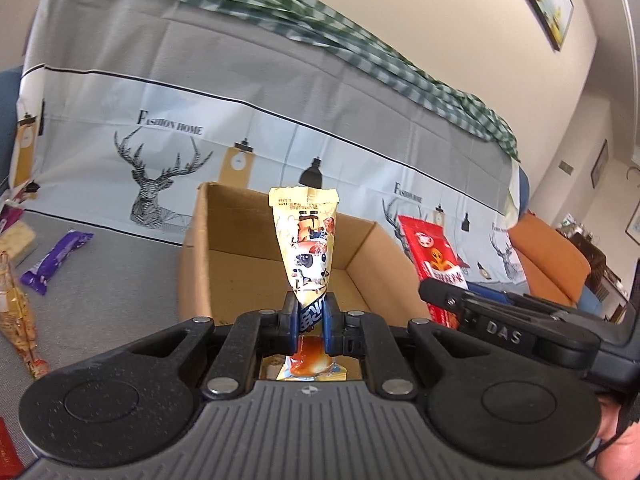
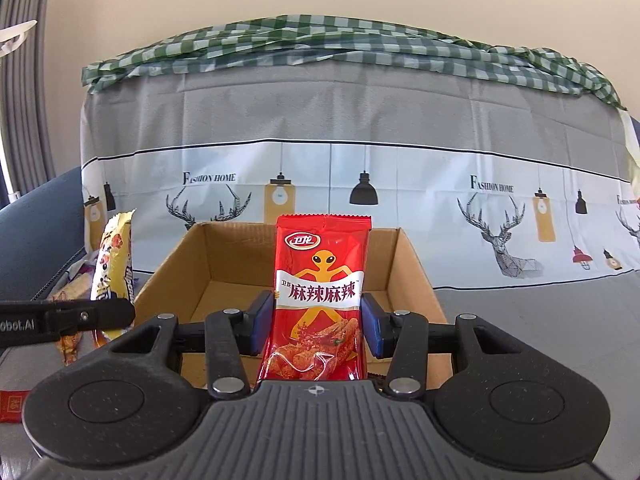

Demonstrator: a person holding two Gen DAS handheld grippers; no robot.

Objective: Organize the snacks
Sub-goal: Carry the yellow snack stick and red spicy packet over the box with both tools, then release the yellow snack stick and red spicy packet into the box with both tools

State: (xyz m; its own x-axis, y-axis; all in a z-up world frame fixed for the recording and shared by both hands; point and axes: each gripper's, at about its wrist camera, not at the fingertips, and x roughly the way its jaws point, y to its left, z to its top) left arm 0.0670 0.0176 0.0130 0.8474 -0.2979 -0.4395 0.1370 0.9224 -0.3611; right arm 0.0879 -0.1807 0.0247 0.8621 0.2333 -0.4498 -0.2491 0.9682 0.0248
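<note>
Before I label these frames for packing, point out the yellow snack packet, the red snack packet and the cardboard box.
yellow snack packet [image 1: 310,248], left wrist view, on its printed middle.
red snack packet [image 2: 320,300], right wrist view, on the white band of lettering.
cardboard box [image 2: 412,276], right wrist view, on its right inner wall.

The yellow packet [image 1: 310,248] hides part of the cardboard box's [image 1: 208,240] far wall, and the red packet [image 2: 318,304] covers the box floor. The lower-left red item [image 1: 8,452] is cut off.
</note>
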